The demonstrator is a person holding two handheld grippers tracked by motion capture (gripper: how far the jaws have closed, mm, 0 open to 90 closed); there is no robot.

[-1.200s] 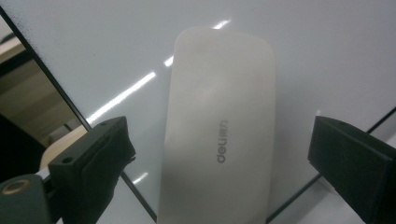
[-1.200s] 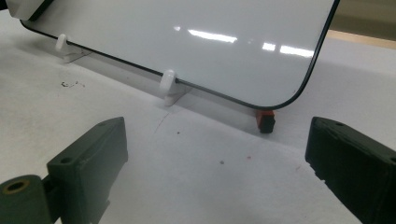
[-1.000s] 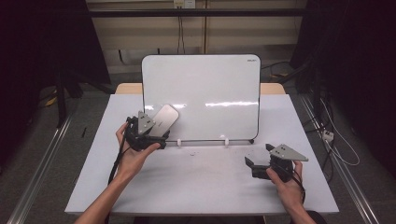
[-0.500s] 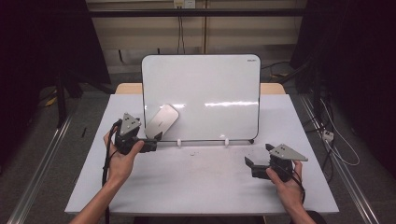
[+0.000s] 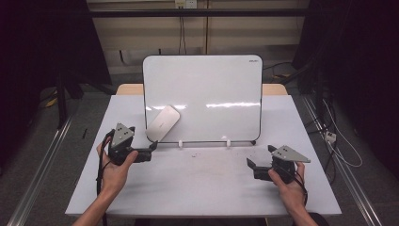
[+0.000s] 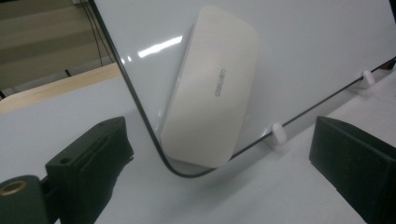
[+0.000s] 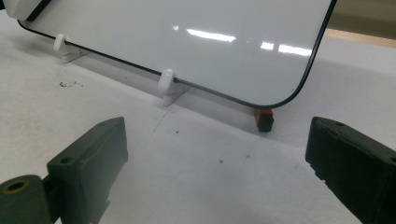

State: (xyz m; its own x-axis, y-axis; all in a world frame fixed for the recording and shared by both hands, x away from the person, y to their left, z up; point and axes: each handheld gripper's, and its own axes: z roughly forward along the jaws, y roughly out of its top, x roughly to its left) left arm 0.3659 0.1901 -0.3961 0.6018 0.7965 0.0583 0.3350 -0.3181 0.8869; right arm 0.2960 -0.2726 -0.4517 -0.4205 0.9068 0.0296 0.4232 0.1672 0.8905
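On the desk (image 5: 202,188), seen from the high view, a whiteboard (image 5: 207,94) stands propped near the far edge, and a white eraser (image 5: 163,123) clings tilted to its lower left corner. The left gripper (image 5: 149,151) sits just short of that corner, empty; the right gripper (image 5: 251,165) rests near the desk's right front, well apart from the board. The board looks clean, so I'd judge the wiping done and the eraser parked, with little left but to draw the hands back.

In the left gripper view, the jaws stand wide apart with nothing between them, and the eraser (image 6: 210,88) lies flat on the board's face beyond them, apart from both.

In the right gripper view, the jaws gape wide too, holding nothing, aimed at the board's lower corner (image 7: 285,100) and its white support clips (image 7: 166,84).
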